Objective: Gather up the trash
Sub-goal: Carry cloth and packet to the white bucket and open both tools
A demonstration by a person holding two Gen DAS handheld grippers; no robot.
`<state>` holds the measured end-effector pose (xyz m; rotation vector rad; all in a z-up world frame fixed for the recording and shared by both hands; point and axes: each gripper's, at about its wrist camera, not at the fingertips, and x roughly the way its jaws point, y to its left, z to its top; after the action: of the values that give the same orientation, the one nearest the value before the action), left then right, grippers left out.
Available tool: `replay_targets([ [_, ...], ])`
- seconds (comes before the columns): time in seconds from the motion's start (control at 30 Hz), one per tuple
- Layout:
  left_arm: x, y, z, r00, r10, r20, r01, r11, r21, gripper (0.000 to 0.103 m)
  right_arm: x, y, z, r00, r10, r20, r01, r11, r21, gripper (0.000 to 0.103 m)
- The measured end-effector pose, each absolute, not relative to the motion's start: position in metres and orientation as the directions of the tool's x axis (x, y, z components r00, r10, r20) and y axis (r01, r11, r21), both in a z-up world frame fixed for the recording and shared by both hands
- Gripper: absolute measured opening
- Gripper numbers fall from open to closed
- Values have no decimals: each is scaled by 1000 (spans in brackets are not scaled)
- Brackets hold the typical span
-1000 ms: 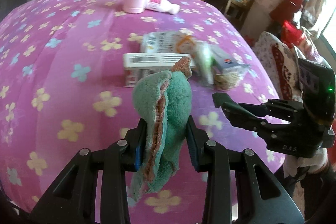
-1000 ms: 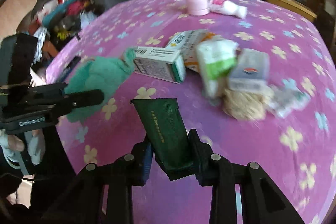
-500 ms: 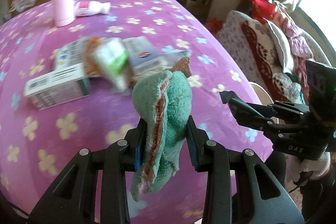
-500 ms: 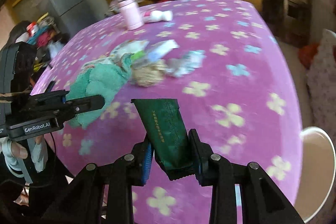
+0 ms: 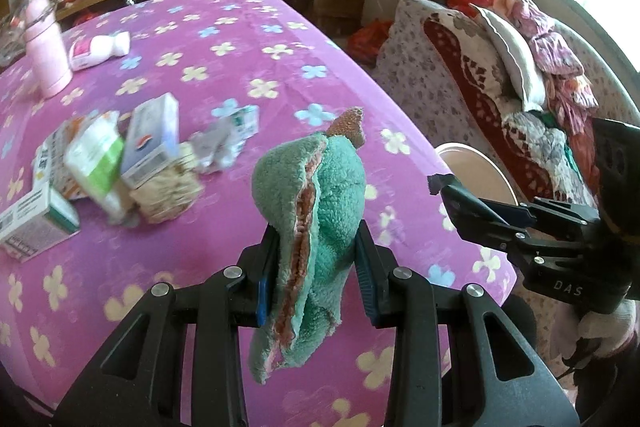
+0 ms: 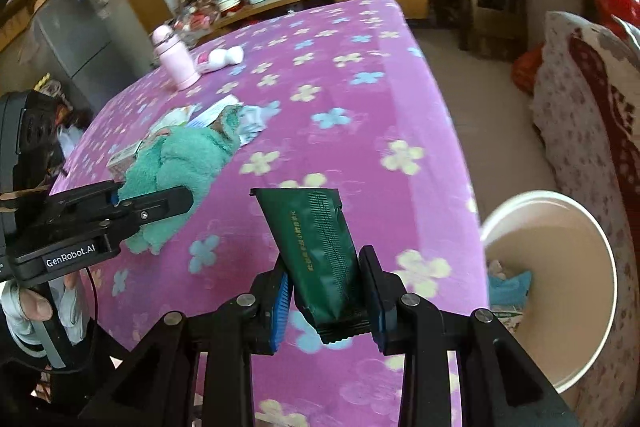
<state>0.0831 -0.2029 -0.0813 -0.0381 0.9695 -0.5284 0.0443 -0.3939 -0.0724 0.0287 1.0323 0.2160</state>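
My left gripper (image 5: 316, 283) is shut on a fluffy green cloth (image 5: 316, 211) with a brown inner edge, held above the pink flowered table (image 5: 224, 67). My right gripper (image 6: 326, 291) is shut on a dark green foil packet (image 6: 316, 239) that stands upright between its pads. A white bin (image 6: 560, 291) sits on the floor beside the table's right edge, with a blue scrap inside. In the left wrist view the right gripper (image 5: 440, 187) reaches in from the right, near the bin's rim (image 5: 480, 159). A pile of boxes and wrappers (image 5: 120, 163) lies on the table to the left.
A pink bottle (image 5: 44, 63) stands at the far left of the table with a white bottle (image 5: 100, 49) lying next to it. A sofa heaped with cushions and clothes (image 5: 520, 87) is close behind the bin. Wooden furniture lines the back wall.
Both grippers have swung to the right across the table with their loads. The trash pile has slid to the left of each view and the white bin has come into sight.
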Motion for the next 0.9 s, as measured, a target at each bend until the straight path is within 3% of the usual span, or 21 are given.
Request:
replay_targets([
  [0.9,85,-353,-88,325,-521,-789,589,764,-262,32,9,-534,-87,504,45,-862,117,986,120,31],
])
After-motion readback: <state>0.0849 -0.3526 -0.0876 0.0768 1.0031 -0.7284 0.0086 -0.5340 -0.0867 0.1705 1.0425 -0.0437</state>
